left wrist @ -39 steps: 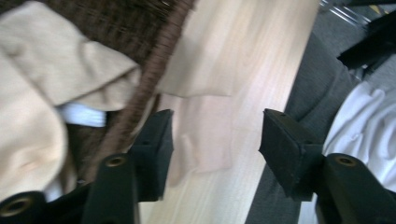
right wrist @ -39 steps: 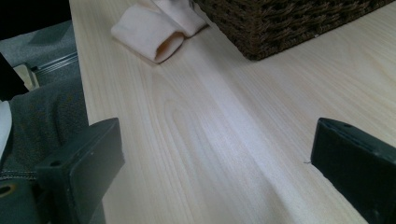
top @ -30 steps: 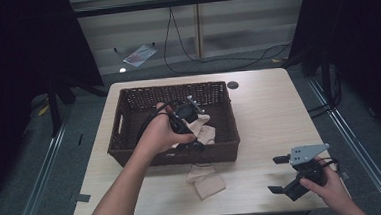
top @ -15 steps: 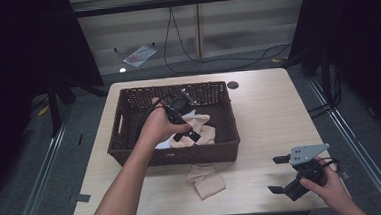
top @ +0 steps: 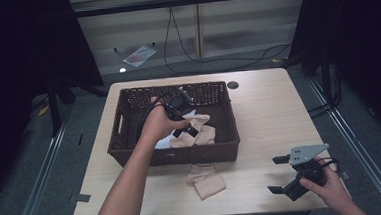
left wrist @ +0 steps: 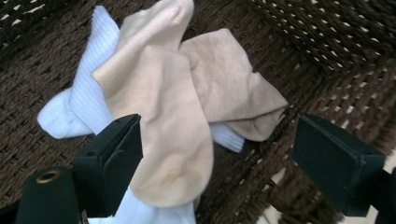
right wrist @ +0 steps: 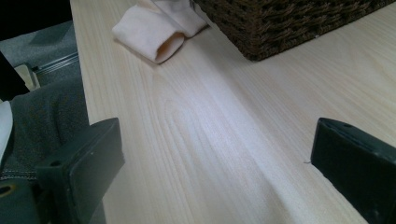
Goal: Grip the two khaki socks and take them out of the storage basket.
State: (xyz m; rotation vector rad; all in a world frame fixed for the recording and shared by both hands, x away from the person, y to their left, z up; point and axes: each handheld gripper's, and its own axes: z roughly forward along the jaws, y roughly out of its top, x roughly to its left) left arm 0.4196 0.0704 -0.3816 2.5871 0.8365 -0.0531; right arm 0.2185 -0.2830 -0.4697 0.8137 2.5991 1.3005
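A dark wicker basket [top: 128,109] stands on the table and holds beige socks [left wrist: 173,121] lying over a white sock [left wrist: 86,100]. My left gripper [top: 187,129] hangs inside the basket just above them, open, with nothing between its jaws [left wrist: 217,161]. A folded beige sock [top: 205,179] lies on the table in front of the basket, seen too as the beige sock [right wrist: 156,28] in the right gripper view. My right gripper [top: 280,174] rests low at the table's near right, open and empty [right wrist: 215,163].
The wooden table [top: 274,112] has bare room to the right of the basket. A small dark disc [top: 233,85] sits near the far edge. Cables [top: 215,61] trail on the floor behind the table. The person's knee [right wrist: 46,116] shows beside the table edge.
The left gripper has shifted a little back and left inside the basket, staying over the socks. The right gripper has not moved.
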